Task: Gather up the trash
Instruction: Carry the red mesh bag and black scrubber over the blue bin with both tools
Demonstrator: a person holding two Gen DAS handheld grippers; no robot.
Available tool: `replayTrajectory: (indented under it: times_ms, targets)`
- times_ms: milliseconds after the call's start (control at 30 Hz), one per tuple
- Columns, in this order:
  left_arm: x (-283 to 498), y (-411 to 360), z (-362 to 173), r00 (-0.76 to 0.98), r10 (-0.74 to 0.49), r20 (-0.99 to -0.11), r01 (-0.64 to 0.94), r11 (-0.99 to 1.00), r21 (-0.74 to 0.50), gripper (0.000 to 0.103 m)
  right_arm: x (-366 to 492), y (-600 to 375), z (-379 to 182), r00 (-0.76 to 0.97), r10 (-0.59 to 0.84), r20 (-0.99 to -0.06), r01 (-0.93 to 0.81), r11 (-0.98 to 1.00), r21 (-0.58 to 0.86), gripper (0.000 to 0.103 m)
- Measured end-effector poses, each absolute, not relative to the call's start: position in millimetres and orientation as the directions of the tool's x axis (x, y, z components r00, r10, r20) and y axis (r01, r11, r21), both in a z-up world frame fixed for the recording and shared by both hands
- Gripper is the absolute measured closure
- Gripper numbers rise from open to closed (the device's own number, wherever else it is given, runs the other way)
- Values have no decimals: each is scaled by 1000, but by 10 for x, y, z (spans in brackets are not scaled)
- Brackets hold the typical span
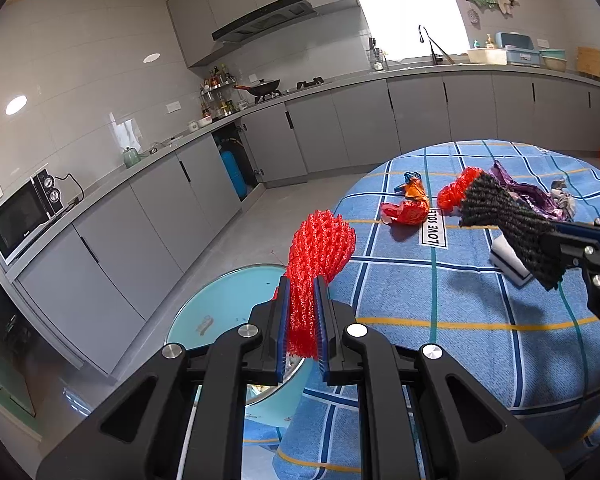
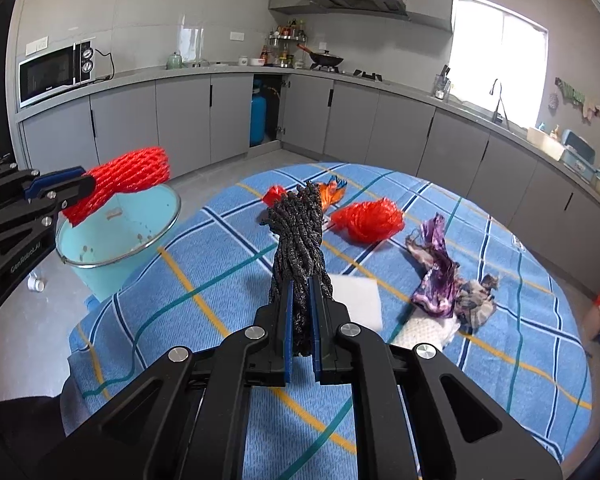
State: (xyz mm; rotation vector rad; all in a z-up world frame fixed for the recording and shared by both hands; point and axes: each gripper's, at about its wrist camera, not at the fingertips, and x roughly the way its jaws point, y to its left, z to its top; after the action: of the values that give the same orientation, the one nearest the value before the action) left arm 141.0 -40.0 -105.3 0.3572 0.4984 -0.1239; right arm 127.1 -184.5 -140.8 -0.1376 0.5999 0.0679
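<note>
My left gripper (image 1: 302, 284) is shut on a red foam net sleeve (image 1: 320, 248), held over the rim of the light blue bucket (image 1: 220, 304) beside the table. From the right wrist view the same red foam net sleeve (image 2: 128, 180) hangs above the bucket (image 2: 112, 232) in the left gripper (image 2: 86, 188). My right gripper (image 2: 300, 280) is shut on a black foam net sleeve (image 2: 298, 228), lifted above the blue checked tablecloth (image 2: 220, 280). In the left wrist view that black foam net sleeve (image 1: 500, 216) sticks out of the right gripper (image 1: 556, 248).
On the cloth lie a crumpled red net (image 2: 366, 218), an orange wrapper (image 2: 332, 192), a purple wrapper (image 2: 436, 272), a white sponge (image 2: 358, 300) and a white mesh piece (image 2: 428, 332). Grey kitchen cabinets (image 2: 180, 120) run behind, with floor between them and the table.
</note>
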Motion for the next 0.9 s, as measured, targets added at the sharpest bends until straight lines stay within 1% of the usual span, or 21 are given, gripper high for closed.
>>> replayTrajectory:
  times_ms: [900]
  targets:
    - [1568,-29,-913,886,49,-460,98,951,292,91,1571,-1532,-1178,849,65,-525,-160,977,-138,95]
